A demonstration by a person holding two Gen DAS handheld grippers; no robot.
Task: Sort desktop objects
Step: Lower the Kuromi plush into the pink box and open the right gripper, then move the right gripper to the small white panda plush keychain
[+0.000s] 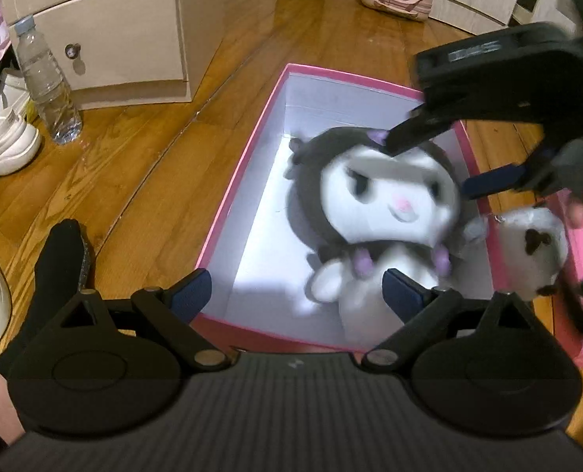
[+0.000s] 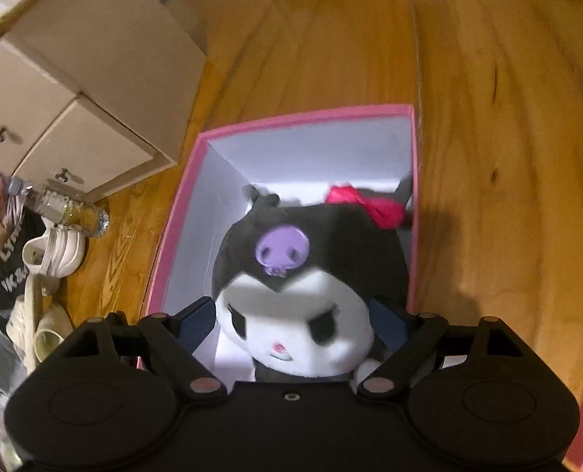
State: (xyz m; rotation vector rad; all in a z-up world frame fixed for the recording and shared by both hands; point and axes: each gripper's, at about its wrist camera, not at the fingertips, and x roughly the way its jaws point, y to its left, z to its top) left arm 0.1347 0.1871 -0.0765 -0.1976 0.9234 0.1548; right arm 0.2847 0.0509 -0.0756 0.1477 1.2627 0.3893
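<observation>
The left gripper (image 1: 297, 291) hangs low with its blue-padded fingers (image 1: 191, 289) spread wide, nothing between them. The right gripper (image 1: 429, 161) reaches in from the right of the left wrist view, angled downward, one black finger above and one blue-padded finger below, set apart. In the right wrist view, the right gripper (image 2: 291, 320) has its fingers (image 2: 198, 316) parted on either side of a plush head; whether the pads press it cannot be told. A black-socked foot (image 1: 61, 251) rests at lower left.
</observation>
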